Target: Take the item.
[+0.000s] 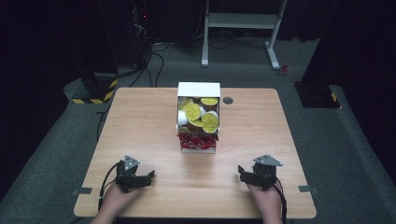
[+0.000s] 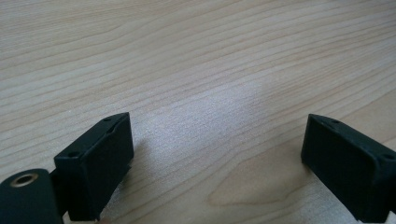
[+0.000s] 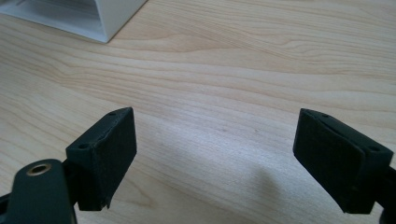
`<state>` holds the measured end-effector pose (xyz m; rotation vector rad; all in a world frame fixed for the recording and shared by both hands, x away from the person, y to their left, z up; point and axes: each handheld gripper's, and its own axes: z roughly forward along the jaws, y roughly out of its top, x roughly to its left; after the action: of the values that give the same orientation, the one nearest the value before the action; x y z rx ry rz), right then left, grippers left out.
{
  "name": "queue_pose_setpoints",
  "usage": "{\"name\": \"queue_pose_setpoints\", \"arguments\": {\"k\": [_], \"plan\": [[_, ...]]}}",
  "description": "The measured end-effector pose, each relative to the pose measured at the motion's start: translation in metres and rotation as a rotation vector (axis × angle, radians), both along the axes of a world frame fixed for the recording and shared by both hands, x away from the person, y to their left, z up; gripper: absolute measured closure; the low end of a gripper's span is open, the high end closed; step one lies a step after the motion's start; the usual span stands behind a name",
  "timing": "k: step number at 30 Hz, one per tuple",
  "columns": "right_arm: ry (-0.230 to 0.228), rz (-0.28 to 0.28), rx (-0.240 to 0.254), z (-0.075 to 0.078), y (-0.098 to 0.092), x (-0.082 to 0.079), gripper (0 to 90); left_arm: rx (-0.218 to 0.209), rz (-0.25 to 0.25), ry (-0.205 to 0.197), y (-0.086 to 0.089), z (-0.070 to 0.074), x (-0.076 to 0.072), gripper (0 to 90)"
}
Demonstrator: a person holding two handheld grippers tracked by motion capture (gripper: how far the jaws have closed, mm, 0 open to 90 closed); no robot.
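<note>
Both the left gripper [image 1: 150,176] and right gripper [image 1: 241,170] are wide apart and hold nothing, near the table's [image 1: 140,121] front edge. The box [image 1: 199,117] sits farther back, mid-table, bare wood between.

The table [image 2: 210,70] is pale wood-grain laminate, smooth with a soft sheen. Each hand-held gripper, left [image 1: 150,176] and right [image 1: 241,169], is matt black plastic. The white box [image 1: 199,89] looks like matt cardboard; its red wrappers [image 1: 198,140] are glossy.

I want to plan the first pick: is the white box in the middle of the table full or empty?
Full: the white box holds yellow-lidded cups in its far part and red packets at the near end.
</note>
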<state>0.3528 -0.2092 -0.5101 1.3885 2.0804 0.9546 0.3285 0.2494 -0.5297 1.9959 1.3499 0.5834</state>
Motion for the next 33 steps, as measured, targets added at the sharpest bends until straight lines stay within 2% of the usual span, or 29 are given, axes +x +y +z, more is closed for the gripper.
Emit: {"name": "queue_pose_setpoints", "arguments": {"k": [7,13,14,16,25,27,33], "plan": [[-0.018,0.024,-0.008,0.001,0.008,-0.002,13.0,0.004,-0.004,0.003,0.000,0.000,0.000,9.5],[-0.027,0.034,0.004,0.001,0.013,-0.003,12.9,0.004,-0.003,0.001,0.000,0.000,0.000,9.5],[-0.023,0.028,0.022,0.002,0.014,-0.003,13.2,0.004,-0.003,0.001,0.000,0.000,0.000,9.5],[-0.028,0.028,0.029,0.003,0.015,-0.003,13.3,0.005,-0.003,0.001,0.000,0.000,0.000,9.5],[-0.048,0.056,0.017,0.007,0.025,-0.001,15.3,0.001,-0.003,0.003,0.000,0.000,0.000,9.3],[-0.048,0.057,0.029,0.009,0.027,-0.001,16.3,0.001,-0.003,0.004,0.000,0.000,0.000,9.3],[-0.033,0.066,0.024,0.010,0.030,-0.002,17.5,0.001,-0.001,0.000,0.000,0.000,0.000,9.3]]}}
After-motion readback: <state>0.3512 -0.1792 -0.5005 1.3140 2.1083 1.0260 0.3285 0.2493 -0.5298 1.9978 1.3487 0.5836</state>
